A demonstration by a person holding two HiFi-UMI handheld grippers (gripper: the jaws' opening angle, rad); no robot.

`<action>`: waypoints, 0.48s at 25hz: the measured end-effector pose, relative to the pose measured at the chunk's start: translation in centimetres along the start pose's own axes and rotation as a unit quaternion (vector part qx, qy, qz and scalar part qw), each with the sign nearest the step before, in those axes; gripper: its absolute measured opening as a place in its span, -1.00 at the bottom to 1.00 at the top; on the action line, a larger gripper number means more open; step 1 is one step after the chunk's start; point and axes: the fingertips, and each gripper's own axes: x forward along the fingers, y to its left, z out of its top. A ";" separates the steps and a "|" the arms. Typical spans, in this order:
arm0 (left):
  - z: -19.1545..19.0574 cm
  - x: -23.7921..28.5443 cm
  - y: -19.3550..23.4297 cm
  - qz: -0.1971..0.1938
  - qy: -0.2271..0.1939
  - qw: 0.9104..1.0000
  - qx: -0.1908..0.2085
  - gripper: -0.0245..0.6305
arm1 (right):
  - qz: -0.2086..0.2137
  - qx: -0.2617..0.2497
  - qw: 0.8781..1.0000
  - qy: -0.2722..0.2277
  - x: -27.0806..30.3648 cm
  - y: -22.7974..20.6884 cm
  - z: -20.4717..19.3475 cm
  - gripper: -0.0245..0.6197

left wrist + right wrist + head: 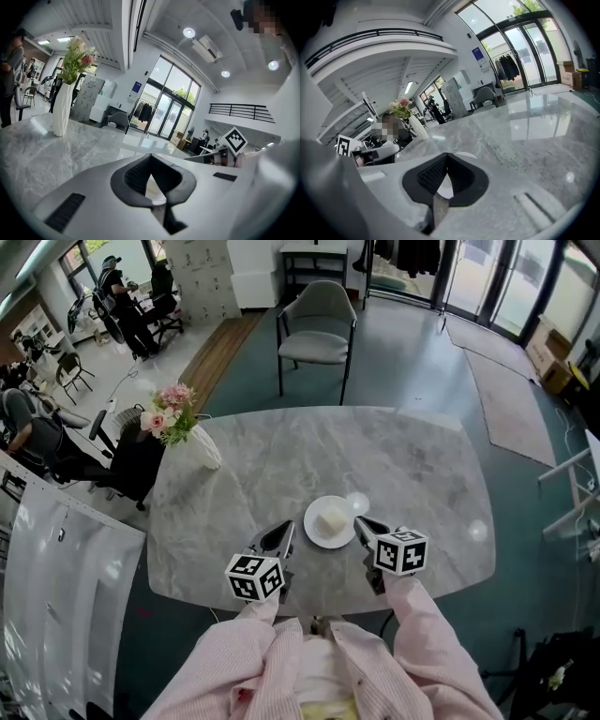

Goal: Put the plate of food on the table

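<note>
A white plate with a pale block of food rests on the grey marble table, near its front edge. My left gripper points at the plate's left side and stops a little short of the rim, jaws shut. My right gripper has its tip at the plate's right rim, jaws also shut. In the left gripper view the left gripper has its tips together, with the plate white behind them. In the right gripper view the right gripper looks the same. Nothing shows between either pair of pads.
A white vase of pink flowers stands at the table's far left corner. A grey chair sits beyond the far edge. People and office chairs are at the back left. A white panel is on my left.
</note>
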 end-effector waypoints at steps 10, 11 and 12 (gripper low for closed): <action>3.4 -2.4 0.1 0.016 -0.052 0.997 0.061 -0.94 | 0.038 -0.037 0.993 -0.104 -3.0 2.4 3.5 -0.90; 3.8 -2.7 0.1 0.019 -0.058 0.996 0.068 -0.94 | 0.038 -0.040 0.992 -0.115 -3.5 2.4 3.9 -0.90; 4.2 -3.0 0.1 0.022 -0.064 0.995 0.072 -0.94 | 0.035 -0.043 0.990 -0.127 -3.9 2.4 4.3 -0.90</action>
